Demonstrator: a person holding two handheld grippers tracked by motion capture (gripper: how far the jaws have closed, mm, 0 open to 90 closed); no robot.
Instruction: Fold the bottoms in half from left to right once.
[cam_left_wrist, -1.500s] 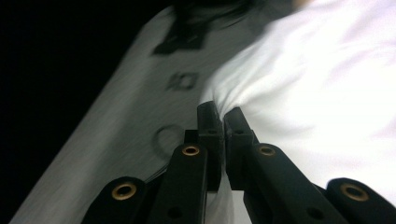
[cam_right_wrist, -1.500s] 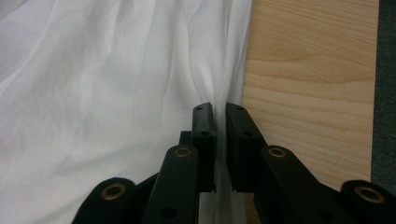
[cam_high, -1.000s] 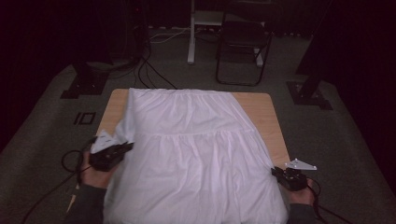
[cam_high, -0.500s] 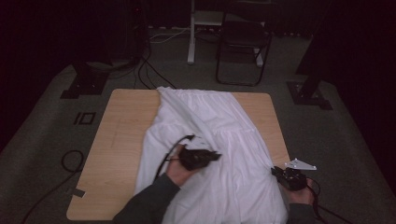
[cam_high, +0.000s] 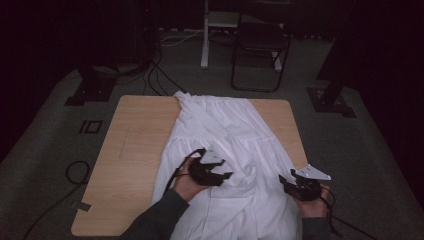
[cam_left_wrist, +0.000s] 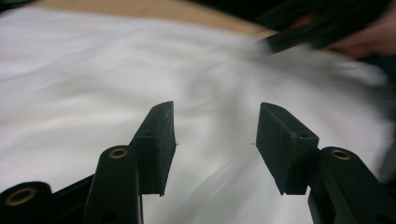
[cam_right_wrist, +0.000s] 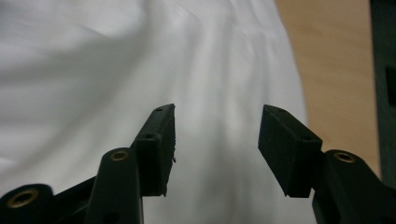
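My left claw (cam_high: 216, 170) hangs over the middle of the white garment (cam_high: 235, 145), its jaws apart and just opened, nothing between them. In the left gripper view I see only cloth beneath the two pads (cam_left_wrist: 156, 140). My right claw (cam_high: 298, 186) sits at the garment's near right edge, its jaws also just spread and empty.

The garment lies lengthwise down the right half of the table (cam_high: 130, 150), its left side folded over onto itself, so bare wood shows to the left of it.

To fold it well from here, I judge I should lower each claw onto a single clean edge. I would pinch only the top layer and lift both sides evenly, so the fold stays straight.
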